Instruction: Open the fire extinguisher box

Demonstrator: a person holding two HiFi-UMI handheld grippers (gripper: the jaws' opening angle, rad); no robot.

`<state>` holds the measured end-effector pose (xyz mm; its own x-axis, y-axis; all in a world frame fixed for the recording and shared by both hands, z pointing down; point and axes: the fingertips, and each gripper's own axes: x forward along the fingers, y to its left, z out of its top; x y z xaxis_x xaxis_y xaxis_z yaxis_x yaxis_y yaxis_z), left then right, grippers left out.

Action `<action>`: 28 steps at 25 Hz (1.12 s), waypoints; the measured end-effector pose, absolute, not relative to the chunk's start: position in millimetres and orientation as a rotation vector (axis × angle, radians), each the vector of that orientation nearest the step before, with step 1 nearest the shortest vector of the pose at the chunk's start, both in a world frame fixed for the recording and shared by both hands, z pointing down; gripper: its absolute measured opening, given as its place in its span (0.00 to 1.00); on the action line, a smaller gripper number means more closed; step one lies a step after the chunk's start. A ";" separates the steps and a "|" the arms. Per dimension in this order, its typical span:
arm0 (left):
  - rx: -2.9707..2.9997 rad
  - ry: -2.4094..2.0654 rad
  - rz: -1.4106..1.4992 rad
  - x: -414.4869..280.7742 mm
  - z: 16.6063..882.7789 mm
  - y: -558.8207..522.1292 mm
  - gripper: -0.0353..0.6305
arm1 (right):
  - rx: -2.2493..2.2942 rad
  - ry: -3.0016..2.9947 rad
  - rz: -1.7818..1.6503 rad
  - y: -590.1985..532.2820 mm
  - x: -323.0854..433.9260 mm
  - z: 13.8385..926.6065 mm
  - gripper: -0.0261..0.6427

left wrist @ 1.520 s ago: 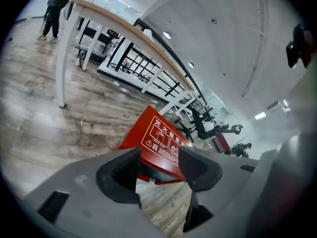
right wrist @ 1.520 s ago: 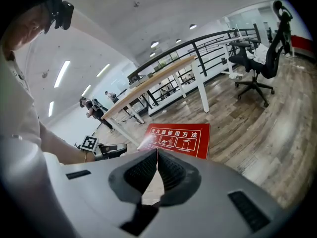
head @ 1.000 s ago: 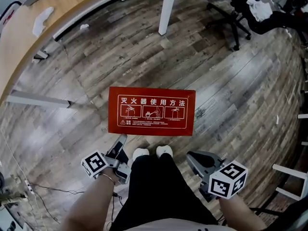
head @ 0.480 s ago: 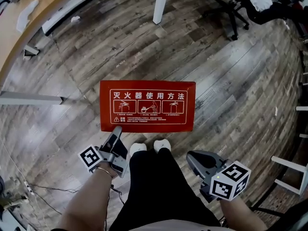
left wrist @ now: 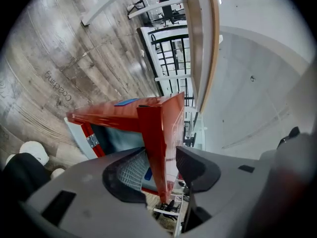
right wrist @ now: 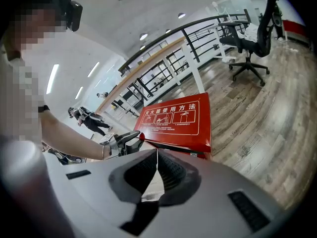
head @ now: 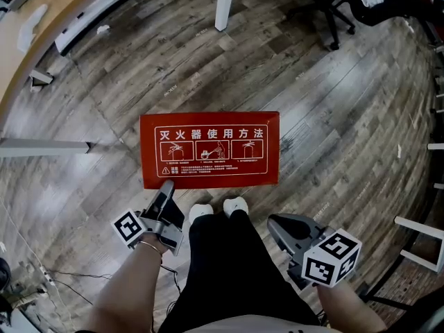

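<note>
A flat red fire extinguisher box (head: 208, 151) lies on the wooden floor, its lid printed with white instructions. My left gripper (head: 167, 185) reaches its near left corner. In the left gripper view the red lid edge (left wrist: 153, 133) stands between the jaws of the left gripper (left wrist: 161, 152), which are closing; a thin gap shows on the right side. A hinge and pale box wall show below the lid. My right gripper (head: 277, 222) hangs to the right of my legs, away from the box (right wrist: 178, 120). The right gripper (right wrist: 157, 152) is shut with nothing in it.
My white shoes (head: 216, 209) stand just short of the box. A white beam (head: 41, 146) lies on the floor at left, and a curved wooden desk (head: 28, 54) is beyond it. A white table leg (head: 223, 2) and an office chair (head: 326, 12) stand behind the box.
My left gripper has moved forward and left, from just short of the box to its near left corner. The right gripper has stayed where it was.
</note>
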<state>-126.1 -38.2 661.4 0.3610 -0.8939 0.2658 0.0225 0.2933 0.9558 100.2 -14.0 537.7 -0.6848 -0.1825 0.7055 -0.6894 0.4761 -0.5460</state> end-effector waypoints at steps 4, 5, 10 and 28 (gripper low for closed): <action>1.101 -1.019 -0.761 -125.9 661.0 -36.0 0.27 | 0.717 -2.158 1.158 -9.3 98.9 537.6 0.06; 1.101 -1.015 -0.769 -125.6 659.5 -35.9 0.27 | 0.718 -2.161 1.157 -8.4 98.5 537.3 0.06; 1.116 -1.002 -0.813 -126.5 645.7 -33.2 0.24 | 0.716 -2.181 1.142 -6.5 94.2 531.2 0.06; 1.135 -0.926 -0.870 -132.0 582.5 -43.6 0.21 | 0.768 -2.251 1.077 -7.8 81.4 486.4 0.06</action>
